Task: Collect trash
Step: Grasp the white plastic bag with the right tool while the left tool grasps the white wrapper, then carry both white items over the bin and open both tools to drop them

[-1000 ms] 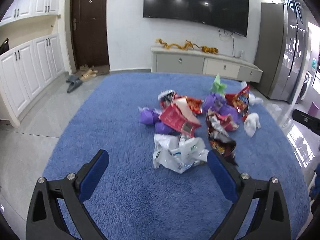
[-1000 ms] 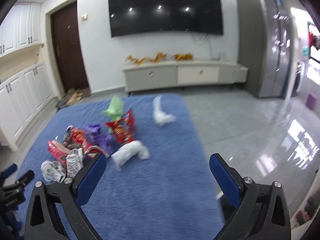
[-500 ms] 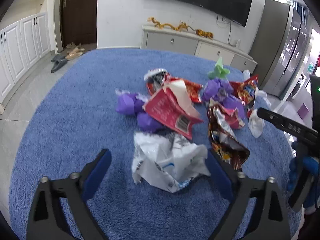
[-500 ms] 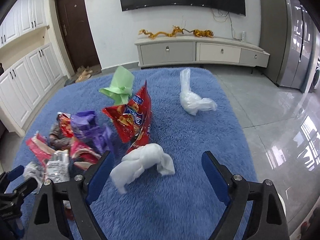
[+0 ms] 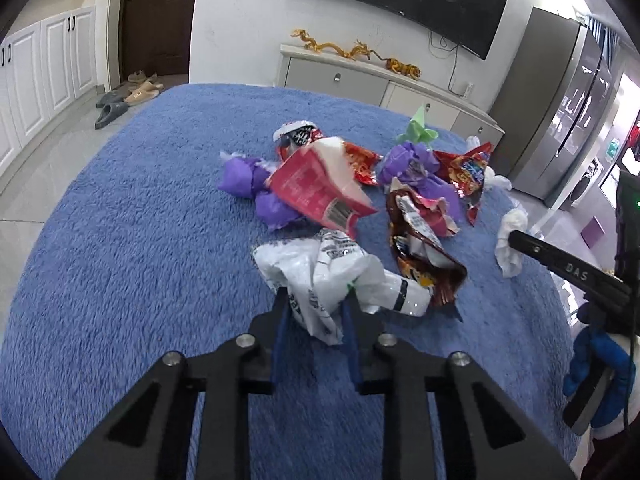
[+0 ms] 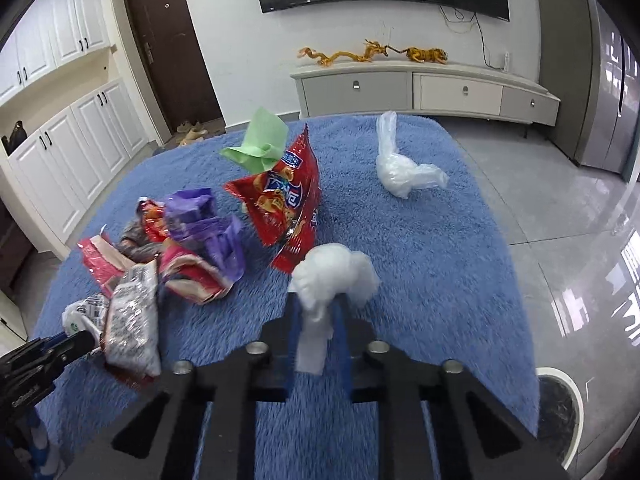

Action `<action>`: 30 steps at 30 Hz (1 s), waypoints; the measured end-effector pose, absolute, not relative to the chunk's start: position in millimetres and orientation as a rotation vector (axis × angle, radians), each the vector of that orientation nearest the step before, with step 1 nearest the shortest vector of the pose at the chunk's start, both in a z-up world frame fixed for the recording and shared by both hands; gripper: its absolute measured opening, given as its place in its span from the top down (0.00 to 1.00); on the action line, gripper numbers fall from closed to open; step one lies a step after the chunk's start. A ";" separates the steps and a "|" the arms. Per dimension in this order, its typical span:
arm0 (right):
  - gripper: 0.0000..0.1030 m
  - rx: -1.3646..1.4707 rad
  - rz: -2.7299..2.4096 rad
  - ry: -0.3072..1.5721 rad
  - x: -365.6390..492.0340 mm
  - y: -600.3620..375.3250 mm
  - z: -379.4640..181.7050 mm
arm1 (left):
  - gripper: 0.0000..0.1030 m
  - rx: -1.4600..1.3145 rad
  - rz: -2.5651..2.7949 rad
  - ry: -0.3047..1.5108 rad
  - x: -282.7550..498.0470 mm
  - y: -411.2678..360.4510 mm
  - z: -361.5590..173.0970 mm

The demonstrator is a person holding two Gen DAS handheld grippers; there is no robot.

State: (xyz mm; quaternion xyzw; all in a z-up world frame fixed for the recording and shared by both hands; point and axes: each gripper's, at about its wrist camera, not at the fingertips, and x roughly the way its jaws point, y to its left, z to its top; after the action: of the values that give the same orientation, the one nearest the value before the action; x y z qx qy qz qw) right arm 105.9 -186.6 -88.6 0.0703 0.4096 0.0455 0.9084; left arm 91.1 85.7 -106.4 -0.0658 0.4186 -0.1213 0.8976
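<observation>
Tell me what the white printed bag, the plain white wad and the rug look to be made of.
White printed bag: thin glossy plastic film, probably; it creases sharply and shines.
Plain white wad: soft translucent plastic film or tissue; crumpled, matte, hard to tell which.
Rug: blue shaggy pile textile, likely synthetic; its fuzzy fibres show.

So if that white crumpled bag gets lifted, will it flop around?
Probably. The white crumpled bag looks thin and soft, bulging above the right hand-held gripper pinching it, so it should droop. It seems very light and unlikely to break, though thin plastic might slip.
</observation>
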 end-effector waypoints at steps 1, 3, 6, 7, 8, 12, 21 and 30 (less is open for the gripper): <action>0.87 0.146 0.096 0.838 98.8 -186.8 -85.4 | 0.79 -0.134 -0.250 0.858 86.4 85.5 -103.7; 0.88 0.145 0.101 0.820 84.4 -187.3 -78.4 | 0.80 -0.132 -0.252 0.842 77.3 86.1 -97.5; 0.88 0.138 0.107 0.796 69.9 -184.8 -68.3 | 0.81 -0.122 -0.252 0.813 65.5 86.5 -86.8; 0.88 0.138 0.108 0.786 64.4 -186.3 -65.5 | 0.81 -0.119 -0.255 0.804 60.5 86.7 -83.1; 0.88 0.140 0.110 0.777 58.8 -187.7 -62.4 | 0.81 -0.116 -0.258 0.794 56.0 86.7 -79.9; 0.89 0.129 0.102 0.744 43.5 -187.3 -48.4 | 0.81 -0.095 -0.282 0.756 39.7 78.6 -64.2; 0.89 0.178 -0.012 0.680 2.8 -240.1 -29.7 | 0.81 -0.005 -0.424 0.705 29.1 10.8 -32.1; 0.89 0.292 -0.207 0.712 -41.5 -332.5 -56.9 | 0.81 0.153 -0.652 0.712 25.4 -111.9 -28.9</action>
State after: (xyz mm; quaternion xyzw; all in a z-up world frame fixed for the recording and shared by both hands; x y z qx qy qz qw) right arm -41.5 -332.5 -56.9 0.1422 0.3465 -0.1009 0.9217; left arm 25.4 -111.9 -28.9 0.0737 0.3420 -0.3130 0.8830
